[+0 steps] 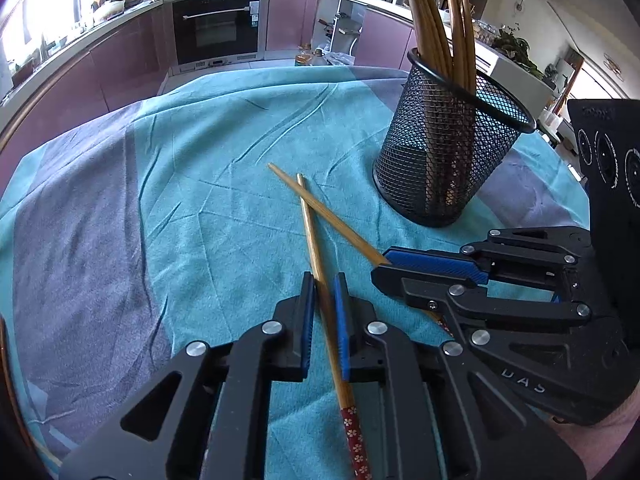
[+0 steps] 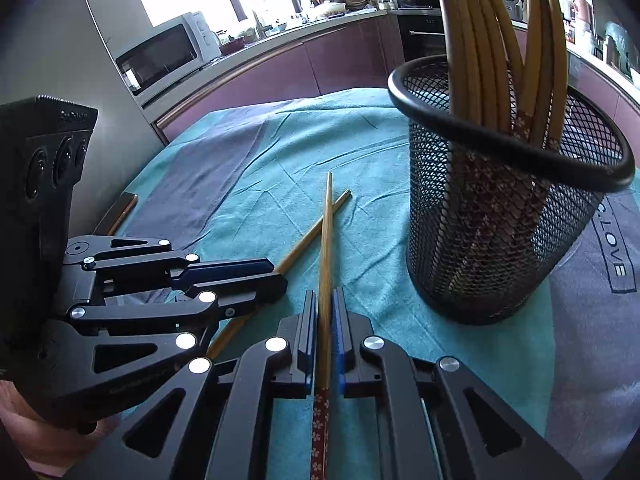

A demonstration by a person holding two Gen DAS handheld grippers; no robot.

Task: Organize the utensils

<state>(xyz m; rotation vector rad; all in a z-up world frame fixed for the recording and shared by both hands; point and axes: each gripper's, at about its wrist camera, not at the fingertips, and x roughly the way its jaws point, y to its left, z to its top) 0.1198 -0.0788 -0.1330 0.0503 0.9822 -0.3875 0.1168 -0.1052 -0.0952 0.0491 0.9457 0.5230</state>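
Two wooden chopsticks with red flowered ends cross on the teal cloth (image 1: 200, 200). My left gripper (image 1: 323, 280) is shut on one chopstick (image 1: 310, 224), whose bare tip points away from me. In the right wrist view the same left gripper (image 2: 280, 274) comes in from the left. My right gripper (image 2: 325, 294) is shut on the other chopstick (image 2: 327, 232), and from the left wrist view the right gripper (image 1: 382, 266) reaches in from the right. A black mesh holder (image 1: 440, 152) (image 2: 500, 240) stands just beyond, with several chopsticks (image 1: 436, 32) (image 2: 480, 40) upright in it.
The cloth has grey-purple panels (image 1: 80, 240) at its sides. Behind the round table runs a kitchen counter with an oven (image 1: 218, 26) and a microwave (image 2: 164, 54). A brown table rim (image 2: 120, 208) shows at the left edge.
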